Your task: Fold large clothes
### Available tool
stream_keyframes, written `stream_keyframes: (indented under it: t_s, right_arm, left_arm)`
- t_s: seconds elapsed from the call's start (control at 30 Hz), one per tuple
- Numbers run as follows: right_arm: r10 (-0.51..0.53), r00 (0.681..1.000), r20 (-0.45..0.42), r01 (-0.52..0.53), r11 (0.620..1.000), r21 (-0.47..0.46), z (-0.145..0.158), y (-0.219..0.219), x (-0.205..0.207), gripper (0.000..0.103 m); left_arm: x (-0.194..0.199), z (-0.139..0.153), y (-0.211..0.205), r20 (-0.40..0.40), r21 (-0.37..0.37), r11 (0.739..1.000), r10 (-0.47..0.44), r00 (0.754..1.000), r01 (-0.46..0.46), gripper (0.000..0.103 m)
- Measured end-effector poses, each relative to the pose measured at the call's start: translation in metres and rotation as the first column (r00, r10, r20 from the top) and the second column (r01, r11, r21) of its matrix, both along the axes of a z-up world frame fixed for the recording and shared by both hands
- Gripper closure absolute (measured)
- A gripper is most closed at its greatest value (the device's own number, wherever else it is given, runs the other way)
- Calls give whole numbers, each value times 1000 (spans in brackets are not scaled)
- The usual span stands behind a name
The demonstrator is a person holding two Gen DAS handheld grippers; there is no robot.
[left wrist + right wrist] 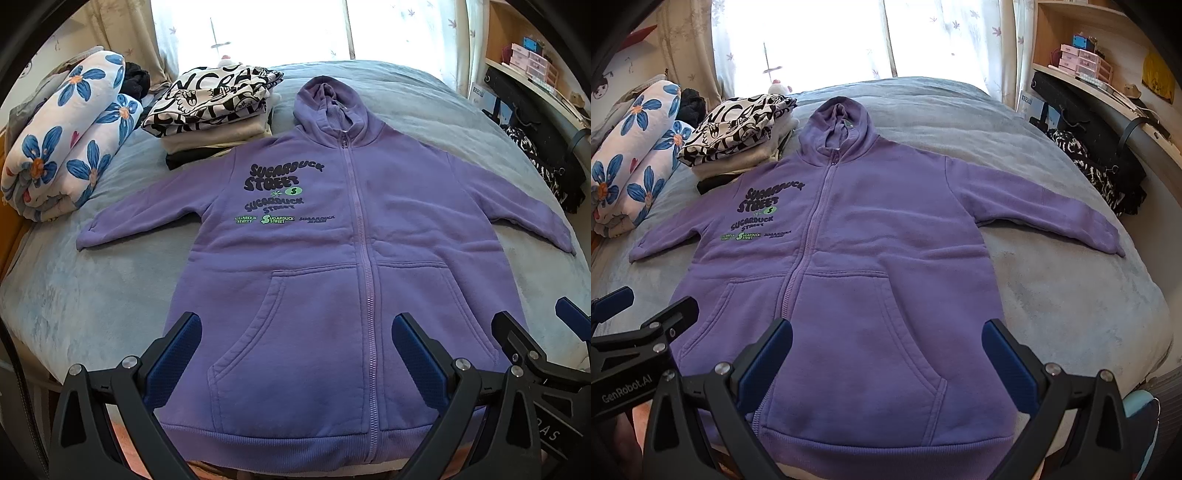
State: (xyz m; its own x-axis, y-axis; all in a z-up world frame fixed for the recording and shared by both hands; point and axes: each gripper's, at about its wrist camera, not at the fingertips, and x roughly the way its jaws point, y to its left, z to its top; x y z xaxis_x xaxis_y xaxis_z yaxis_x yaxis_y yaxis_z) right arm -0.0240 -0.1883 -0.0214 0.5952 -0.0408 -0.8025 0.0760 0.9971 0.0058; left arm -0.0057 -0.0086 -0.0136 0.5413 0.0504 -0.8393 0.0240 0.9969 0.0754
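The grey-blue plush bed cover [110, 288] carries every item. On it, the purple fleece zip-front hoodie [332, 258] lies flat, face up, zipped, hood toward the window, both sleeves spread sideways: a layout judged ready for folding. Beyond the hoodie's left sleeve sits the rolled white blanket with blue flowers [70, 136]; beside its hood, a stack of folded garments topped by black-and-white print [210, 99]. Both claws hover above the hoodie's hem: left gripper [295, 345] and right gripper [886, 345], jaws spread wide, holding nothing.
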Motion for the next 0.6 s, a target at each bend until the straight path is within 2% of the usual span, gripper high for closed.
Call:
stream_keyframes:
  t_s: [0.23, 0.6]
  right_arm:
    - [-9, 1000, -3, 9, 1000, 14, -2, -8, 7, 0]
    - [-42, 999, -17, 43, 998, 43, -10, -35, 19, 0]
  left_arm:
    - [7, 0, -8, 14, 34, 999, -13, 1000, 12, 1]
    - [26, -13, -23, -29, -5, 999, -39, 999, 39, 1]
